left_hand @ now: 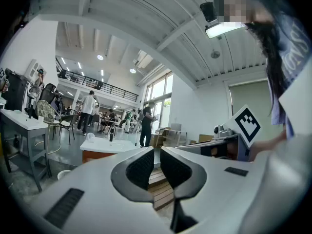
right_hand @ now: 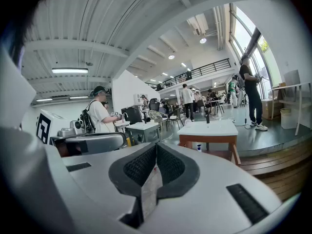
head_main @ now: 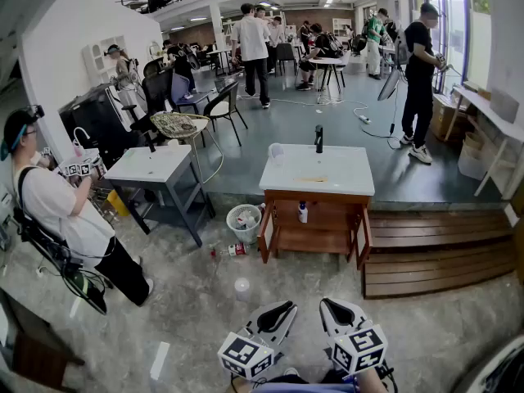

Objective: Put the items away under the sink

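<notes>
Standing at the far left, a person (head_main: 49,207) in a white shirt faces a small white worktop (head_main: 147,166). Next along, a white basket (head_main: 244,222) sits on the floor with a small bottle (head_main: 235,250) lying just beside it. Low in front, the left tool (head_main: 277,311) is closed and empty. Beyond stands the sink cabinet (head_main: 316,172), both doors swung open, a white bottle (head_main: 303,212) upright on its shelf. The right tool (head_main: 337,308) is closed too, holding nothing.
</notes>
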